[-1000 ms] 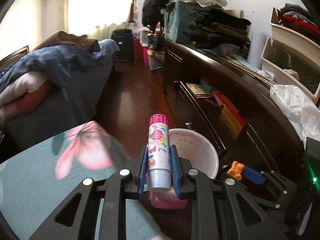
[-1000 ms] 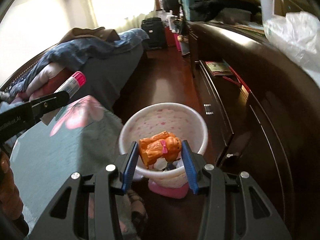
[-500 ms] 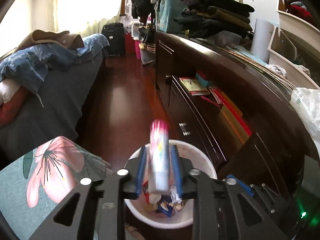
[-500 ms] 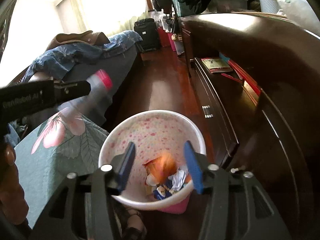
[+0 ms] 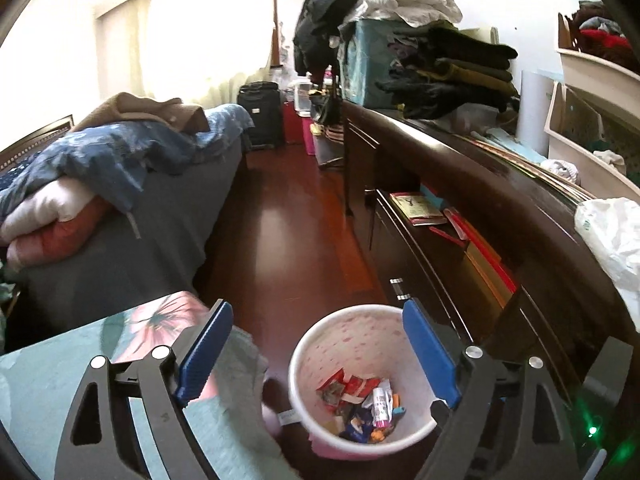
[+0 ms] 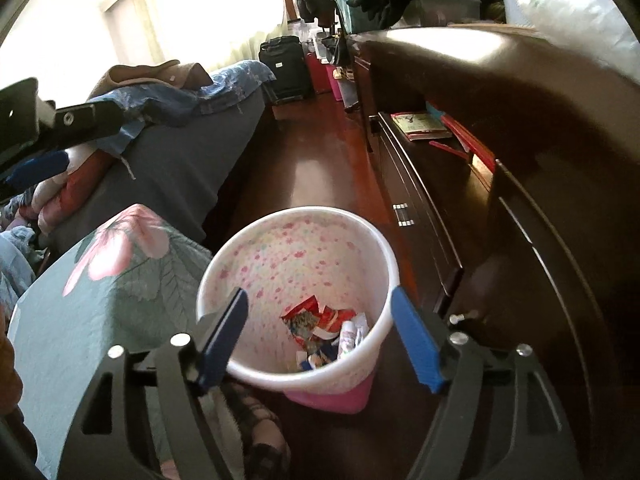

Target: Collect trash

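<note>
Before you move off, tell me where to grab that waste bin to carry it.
Grip the waste bin by its thin white rim, coming straight down from above with one finger inside and one outside. It stands upright and open-topped, and its body looks too wide for the jaws. The right-hand side is clear of the floral cloth.

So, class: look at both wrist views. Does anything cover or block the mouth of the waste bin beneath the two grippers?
Nothing visible does. The waste bin stands open on the floor, no lid over its rim. The left gripper and right gripper both hang above it, open and empty. A glue stick and wrappers lie at the bottom.
</note>
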### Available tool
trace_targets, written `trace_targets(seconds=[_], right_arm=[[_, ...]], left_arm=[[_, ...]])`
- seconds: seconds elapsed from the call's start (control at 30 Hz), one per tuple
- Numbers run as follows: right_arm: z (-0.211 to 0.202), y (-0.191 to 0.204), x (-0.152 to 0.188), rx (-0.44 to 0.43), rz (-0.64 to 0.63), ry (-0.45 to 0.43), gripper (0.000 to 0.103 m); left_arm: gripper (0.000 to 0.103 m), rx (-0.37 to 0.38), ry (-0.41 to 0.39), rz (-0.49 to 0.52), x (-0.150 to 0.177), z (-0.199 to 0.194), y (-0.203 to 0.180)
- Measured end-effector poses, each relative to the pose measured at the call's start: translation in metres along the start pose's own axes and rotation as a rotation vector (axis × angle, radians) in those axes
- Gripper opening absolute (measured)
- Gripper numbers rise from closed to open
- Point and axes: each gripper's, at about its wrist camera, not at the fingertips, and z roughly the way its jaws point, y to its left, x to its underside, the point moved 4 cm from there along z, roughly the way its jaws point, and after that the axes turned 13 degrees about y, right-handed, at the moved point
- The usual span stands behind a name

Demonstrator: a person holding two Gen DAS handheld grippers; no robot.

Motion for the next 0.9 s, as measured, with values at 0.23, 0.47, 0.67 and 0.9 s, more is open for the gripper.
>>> trace_targets(seconds=[0.23,0.47,0.67,0.9], right_arm=[[-0.045,0.038,0.031,0.014,-0.050,0.006,0.096],[-0.083,0.100,0.073,-0.035,-0.152,0.029,0.099],[-0.110,0.153,0.114,-0.041,-0.234,0.048,0.099],[-0.159,0.200,0.151,-0.019,-0.294,-0.004,0.099]], left_arm=[[0.097,-0.067,-0.023,-0.018,0.032,-0.054,0.025],[0.099,-0.123,-0.029,-0.133,0.086,-0.117,0.076],[0.099,-0.190,-0.014,-0.289,0.144,-0.173,0.136],[0.099,-0.302,-0.051,-0.429,0.207,-0.237,0.179]])
